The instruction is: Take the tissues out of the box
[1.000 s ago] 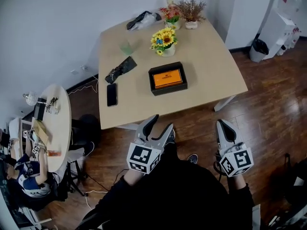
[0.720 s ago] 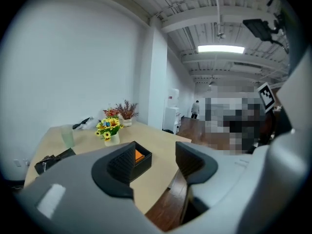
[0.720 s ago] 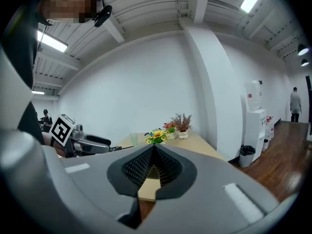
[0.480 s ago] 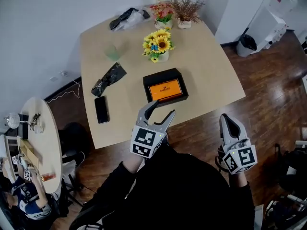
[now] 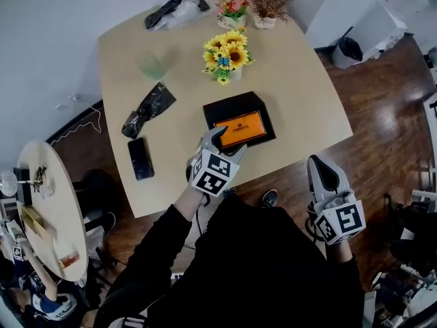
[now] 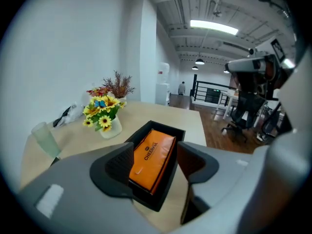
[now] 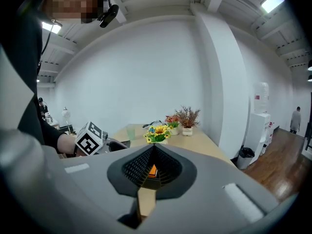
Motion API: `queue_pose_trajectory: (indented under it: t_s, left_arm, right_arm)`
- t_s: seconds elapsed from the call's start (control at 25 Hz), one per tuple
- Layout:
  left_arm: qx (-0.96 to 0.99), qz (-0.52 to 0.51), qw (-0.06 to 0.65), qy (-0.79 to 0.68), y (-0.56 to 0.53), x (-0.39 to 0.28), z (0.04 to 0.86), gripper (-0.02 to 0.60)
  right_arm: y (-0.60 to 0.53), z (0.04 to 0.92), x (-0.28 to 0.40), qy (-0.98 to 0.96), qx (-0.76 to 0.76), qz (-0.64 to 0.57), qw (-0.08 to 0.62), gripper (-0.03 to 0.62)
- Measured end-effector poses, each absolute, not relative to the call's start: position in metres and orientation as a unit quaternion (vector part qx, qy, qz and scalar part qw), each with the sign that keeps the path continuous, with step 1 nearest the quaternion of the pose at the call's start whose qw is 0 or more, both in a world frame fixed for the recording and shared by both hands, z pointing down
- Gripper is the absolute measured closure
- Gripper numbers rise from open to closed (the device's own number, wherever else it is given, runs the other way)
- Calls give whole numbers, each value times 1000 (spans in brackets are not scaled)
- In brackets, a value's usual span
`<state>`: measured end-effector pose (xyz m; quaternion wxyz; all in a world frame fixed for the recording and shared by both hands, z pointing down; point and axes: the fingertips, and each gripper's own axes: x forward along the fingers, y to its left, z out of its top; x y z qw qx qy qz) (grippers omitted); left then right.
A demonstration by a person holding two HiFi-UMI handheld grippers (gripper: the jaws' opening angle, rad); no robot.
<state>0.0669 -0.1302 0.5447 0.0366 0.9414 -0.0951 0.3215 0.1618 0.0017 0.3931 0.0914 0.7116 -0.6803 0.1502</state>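
A black open box (image 5: 263,118) lies near the wooden table's front edge, with an orange tissue pack (image 5: 240,128) inside it. My left gripper (image 5: 224,144) hovers at the box's near left corner, open; its jaws have just been opening. In the left gripper view the orange pack (image 6: 152,158) in the black box (image 6: 168,129) shows between the spread jaws of the left gripper (image 6: 156,165), and neither pad touches it. My right gripper (image 5: 319,171) hangs over the wooden floor off the table's front right, shut and empty. The right gripper (image 7: 152,165) view confirms closed jaws.
On the table stand a sunflower vase (image 5: 227,52), a green cup (image 5: 150,65), two flower pots (image 5: 235,9) at the back, a black wrapper (image 5: 147,108) and a phone (image 5: 140,158). A round side table (image 5: 51,210) is at the left and a bin (image 5: 348,48) at the right.
My left gripper has moved forward from over the floor to the box's near corner, with its jaws spread wider. The right gripper stayed shut beside the table.
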Motion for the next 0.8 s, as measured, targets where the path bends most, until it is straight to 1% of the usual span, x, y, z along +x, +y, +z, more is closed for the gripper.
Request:
queue_pose_trajectory:
  t_s: [0.16,0.24,0.32,0.44,0.52,0.6,0.8]
  left_arm:
    - [921,380,1,-84,-136,80,570,318]
    - [908,410,-7,-84,-139,87,582,307]
    - [897,434,5,-83,-138,94,592,290]
    - [882,461,55,-80,-138,102,602,259]
    - [872,473,84,-88,-142,107,608,252]
    - [864,484,91,-100,-147,111,614,252]
    - [852,506,81,-110,-151,113,623,261]
  right_arm:
    - [-6,397,170,-691,702,150,81,594]
    - [-5,396,178,-697,698,148,73,594]
    - [-3,394,188,-701,696,145,64,594]
    - [0,390,202,-704,694,141,50,594]
    - [2,390,212,-705,694,140,40,594]
    - [8,394,223,-703,696,146,31,594]
    - [26,413,242,-689,704,173,15,594]
